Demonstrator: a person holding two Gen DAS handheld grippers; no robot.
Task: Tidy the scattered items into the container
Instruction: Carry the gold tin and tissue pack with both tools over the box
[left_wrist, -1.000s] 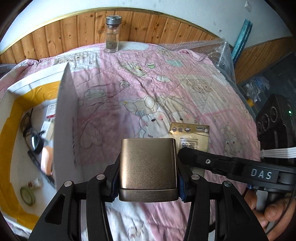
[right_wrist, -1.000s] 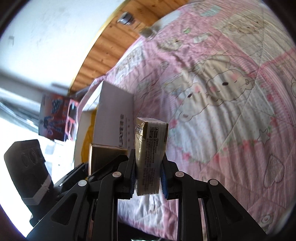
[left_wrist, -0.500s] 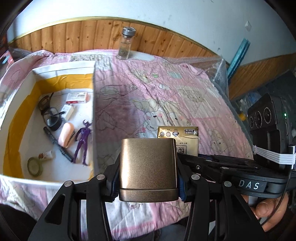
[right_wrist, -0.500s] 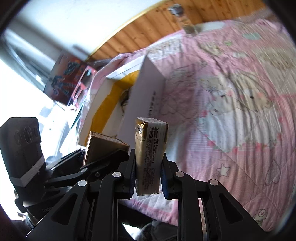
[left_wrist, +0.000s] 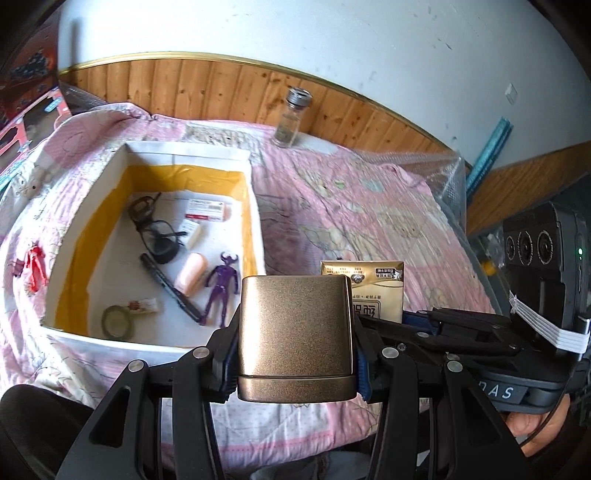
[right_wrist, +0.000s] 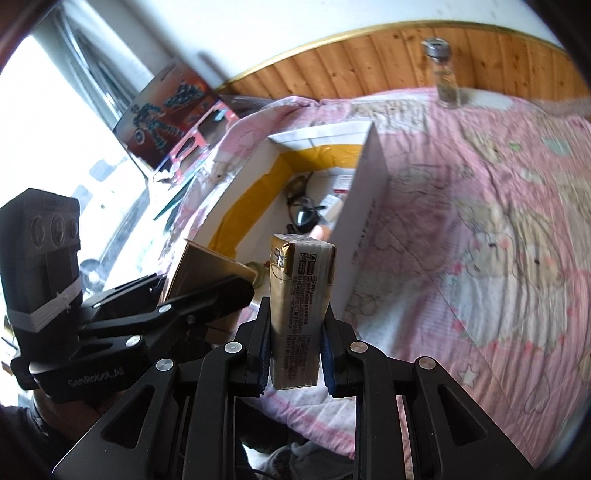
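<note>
Tissue pack (right_wrist: 301, 314) stands upright, long axis vertical, in right tool (right_wrist: 295, 354).

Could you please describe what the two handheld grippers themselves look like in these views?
Both are matte black plastic with silver rivets and blue pads inside the fingers. The right gripper bears white letters "DAS" and a black three-lens module strapped on with white bands. The left gripper reads "GenRobot.AI" and has the same module.
</note>
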